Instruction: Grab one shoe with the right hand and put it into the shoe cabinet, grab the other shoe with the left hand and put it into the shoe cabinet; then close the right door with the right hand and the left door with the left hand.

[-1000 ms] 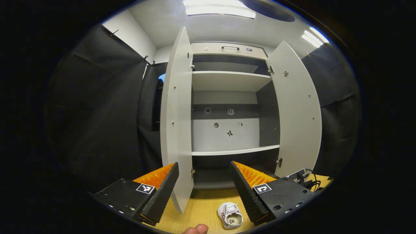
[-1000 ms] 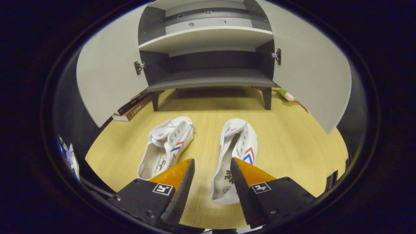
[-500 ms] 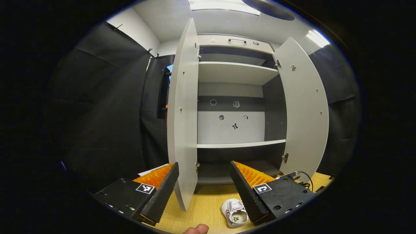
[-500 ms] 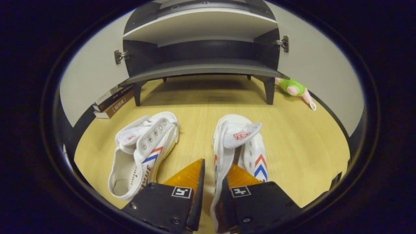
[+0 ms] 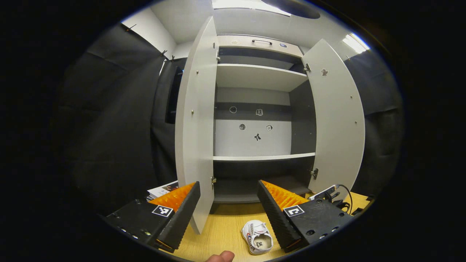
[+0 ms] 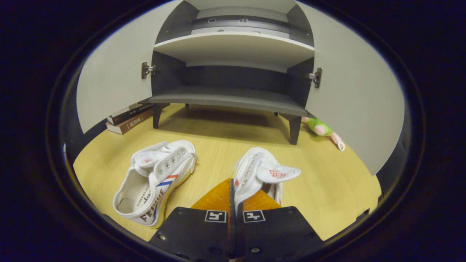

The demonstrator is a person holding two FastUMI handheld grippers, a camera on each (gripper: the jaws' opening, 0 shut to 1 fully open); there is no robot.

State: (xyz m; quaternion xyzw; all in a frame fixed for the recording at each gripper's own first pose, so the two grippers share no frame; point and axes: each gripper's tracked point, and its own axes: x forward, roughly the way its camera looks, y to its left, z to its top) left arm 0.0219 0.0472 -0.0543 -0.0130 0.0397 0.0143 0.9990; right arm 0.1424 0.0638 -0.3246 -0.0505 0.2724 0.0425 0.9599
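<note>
Two white shoes with red and blue chevrons lie on the wooden floor in front of the open shoe cabinet [image 6: 225, 98]. In the right gripper view, my right gripper [image 6: 233, 182] is shut on the side wall of the right-hand shoe [image 6: 262, 169], whose toe points at the cabinet. The other shoe [image 6: 153, 182] lies to its left, untouched. My left gripper [image 5: 228, 185] hangs open and higher up, facing the cabinet [image 5: 255, 158], with a white shoe [image 5: 257, 236] on the floor below it. Both doors stand open.
The left door [image 5: 196, 120] and right door [image 5: 338, 120] swing out toward me. Books [image 6: 127, 118] lie by the cabinet's left leg and a green toy [image 6: 320, 129] by its right leg. Cables [image 5: 335, 193] lie at the right. A fingertip [image 5: 220, 256] shows at the bottom.
My right gripper has come down onto the right-hand shoe and shut on its side wall; the shoe's tongue has flopped sideways. The left gripper has only swayed a little, still open.
</note>
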